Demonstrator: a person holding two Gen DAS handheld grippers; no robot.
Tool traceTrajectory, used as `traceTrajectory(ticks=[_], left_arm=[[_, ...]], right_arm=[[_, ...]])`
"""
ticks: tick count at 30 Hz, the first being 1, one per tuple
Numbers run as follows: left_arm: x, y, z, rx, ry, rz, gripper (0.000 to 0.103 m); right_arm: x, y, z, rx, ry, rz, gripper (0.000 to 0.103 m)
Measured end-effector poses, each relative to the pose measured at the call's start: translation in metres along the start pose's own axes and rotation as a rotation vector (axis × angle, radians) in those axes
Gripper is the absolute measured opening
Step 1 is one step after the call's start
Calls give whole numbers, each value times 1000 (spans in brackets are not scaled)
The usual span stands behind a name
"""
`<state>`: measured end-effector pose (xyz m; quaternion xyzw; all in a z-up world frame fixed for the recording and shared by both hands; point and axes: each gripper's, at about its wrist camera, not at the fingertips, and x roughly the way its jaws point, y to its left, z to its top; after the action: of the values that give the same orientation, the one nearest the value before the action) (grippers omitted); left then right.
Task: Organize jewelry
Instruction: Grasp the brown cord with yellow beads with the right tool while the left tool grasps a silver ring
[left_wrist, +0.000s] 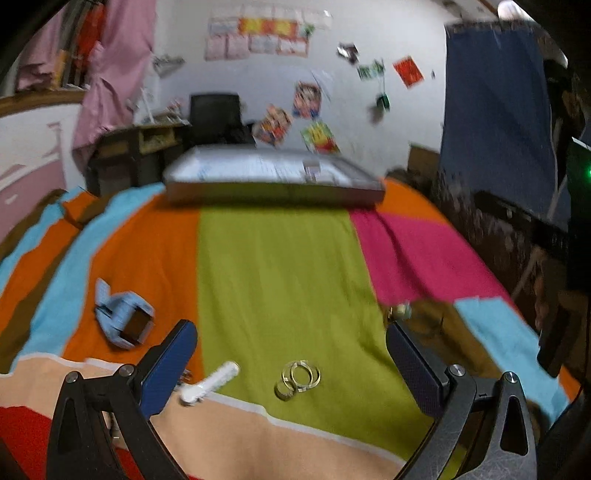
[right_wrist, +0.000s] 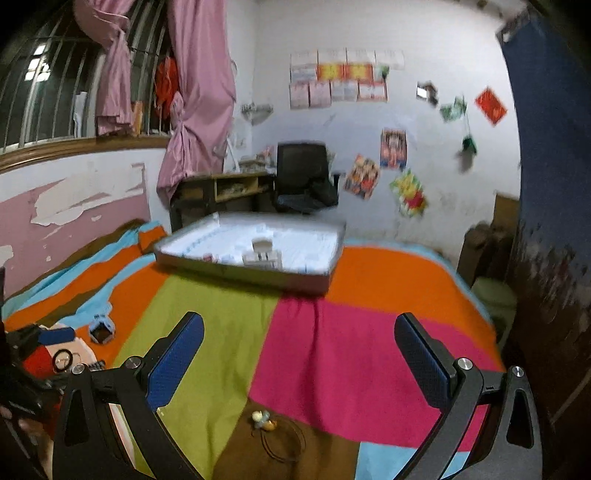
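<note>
Three thin metal bangles (left_wrist: 297, 379) lie overlapped on the green stripe of the bedspread, between and just ahead of my open left gripper (left_wrist: 291, 341). A white hair clip (left_wrist: 210, 384) lies near its left finger. A cord necklace with a pale pendant (right_wrist: 266, 422) rests on the brown patch, low between the fingers of my open right gripper (right_wrist: 299, 334); the same pendant (left_wrist: 402, 310) shows by the left gripper's right finger. A shallow white organizer tray (right_wrist: 251, 271) with small boxes in it sits at the far end of the bed. Neither gripper holds anything.
A small open light-blue box (left_wrist: 125, 321) lies on the orange stripe at left. The striped bedspread (right_wrist: 354, 354) covers the bed. Beyond the tray stand a desk (right_wrist: 221, 188) and a black chair (right_wrist: 303, 177). A blue curtain (right_wrist: 554, 147) hangs at right.
</note>
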<state>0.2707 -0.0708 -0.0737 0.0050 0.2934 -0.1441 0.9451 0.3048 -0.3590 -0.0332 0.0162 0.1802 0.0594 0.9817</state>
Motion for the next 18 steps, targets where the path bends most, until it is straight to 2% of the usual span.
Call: traceTrajectory(ticks=[3,8,12,18], left_arm=[[19,-3,-10,27,45,-23,101],[44,-5,-21,69,125,-72,82],[59,-2,-27,51,203,-104,68],[61,8,-34,4,260,-102,62]], right_arm=[[26,-8,-23,22,80,45,102],[62,-7,-56,35,212,94,98],[83,1,-76,40,291,132,79],[102,16,-96,30,369,165,74]])
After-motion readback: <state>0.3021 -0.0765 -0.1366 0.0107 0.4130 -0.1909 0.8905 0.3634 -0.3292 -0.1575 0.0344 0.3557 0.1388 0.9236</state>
